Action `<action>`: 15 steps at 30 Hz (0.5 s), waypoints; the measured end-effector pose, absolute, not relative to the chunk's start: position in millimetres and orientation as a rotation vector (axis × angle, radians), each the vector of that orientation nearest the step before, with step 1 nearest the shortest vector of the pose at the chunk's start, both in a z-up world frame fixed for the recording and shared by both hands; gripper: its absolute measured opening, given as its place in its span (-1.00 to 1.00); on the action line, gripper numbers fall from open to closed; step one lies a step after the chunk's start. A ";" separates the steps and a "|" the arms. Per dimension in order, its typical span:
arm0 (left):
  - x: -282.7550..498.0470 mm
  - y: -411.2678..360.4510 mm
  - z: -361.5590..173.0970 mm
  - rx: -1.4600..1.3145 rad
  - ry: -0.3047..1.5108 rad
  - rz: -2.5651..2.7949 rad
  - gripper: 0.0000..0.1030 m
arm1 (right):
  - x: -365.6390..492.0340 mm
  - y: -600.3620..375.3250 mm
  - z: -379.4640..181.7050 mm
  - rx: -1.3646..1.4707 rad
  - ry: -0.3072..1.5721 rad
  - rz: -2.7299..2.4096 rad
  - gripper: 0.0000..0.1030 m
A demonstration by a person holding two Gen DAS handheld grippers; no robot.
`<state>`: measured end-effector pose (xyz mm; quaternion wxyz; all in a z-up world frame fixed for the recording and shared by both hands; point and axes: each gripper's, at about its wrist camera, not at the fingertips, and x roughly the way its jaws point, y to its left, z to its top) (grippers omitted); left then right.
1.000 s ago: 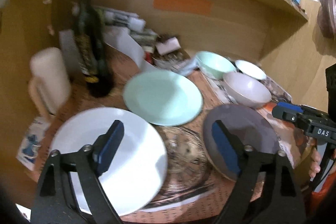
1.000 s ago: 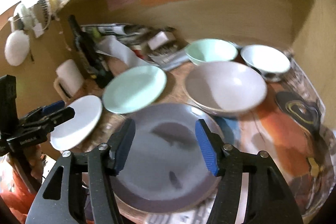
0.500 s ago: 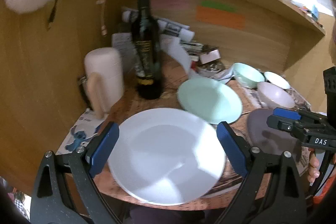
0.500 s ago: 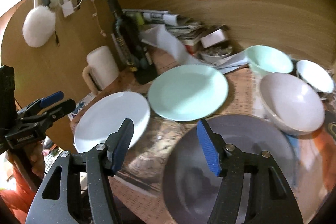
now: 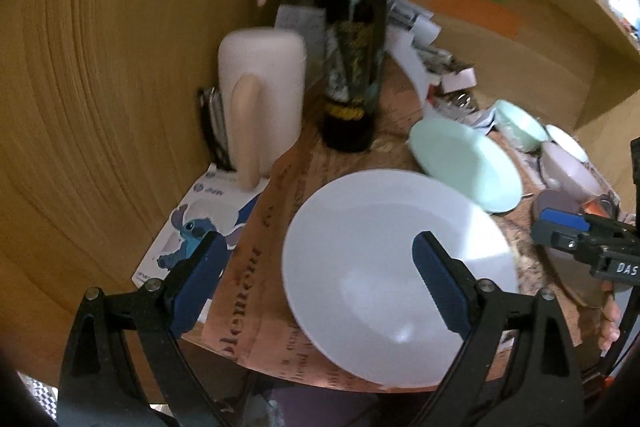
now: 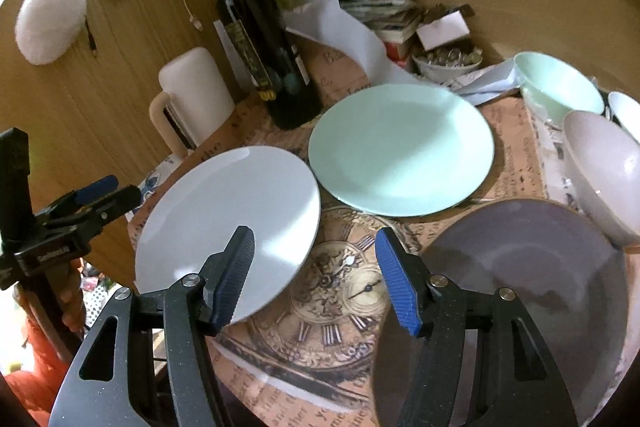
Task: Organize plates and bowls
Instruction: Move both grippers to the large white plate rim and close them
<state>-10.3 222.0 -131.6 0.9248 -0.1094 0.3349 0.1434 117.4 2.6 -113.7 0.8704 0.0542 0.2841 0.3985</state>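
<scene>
A white plate [image 5: 380, 267] lies at the table's front left, and my left gripper [image 5: 318, 243] hovers open and wide over its left rim, one finger past the plate and one above it. Behind it sits a mint plate [image 6: 400, 151], and a grey plate [image 6: 520, 287] lies at the front right. My right gripper [image 6: 316, 239] is open and empty above the clock print between the white plate [image 6: 232, 215] and the grey plate. A lilac bowl [image 6: 604, 179], a mint bowl [image 6: 560, 87] and a small white bowl [image 6: 628, 111] stand at the right.
A dark bottle [image 5: 352, 67] and a cream mug [image 5: 260, 95] stand at the back left by the wooden wall. Papers and a small dish of clutter [image 6: 444, 59] fill the back. A cartoon card [image 5: 192, 227] lies at the left edge. The table's front edge is close.
Both grippers have swung left. The left one went from above the white and grey plates to the white plate's left rim and opened wider. The right one left the grey plate's middle.
</scene>
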 end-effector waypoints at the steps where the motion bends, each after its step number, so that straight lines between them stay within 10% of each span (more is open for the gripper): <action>1: -9.5 225.2 -135.5 -0.230 0.695 0.294 0.85 | 118.7 5.4 -114.6 0.115 0.604 0.833 0.15; 7: -8.2 243.1 -151.6 -0.282 0.714 0.276 0.81 | 121.5 22.1 -120.0 0.118 0.653 0.846 0.15; 15: -3.5 253.2 -164.5 -0.319 0.754 0.224 0.23 | 127.4 35.6 -125.3 0.092 0.678 0.829 -0.20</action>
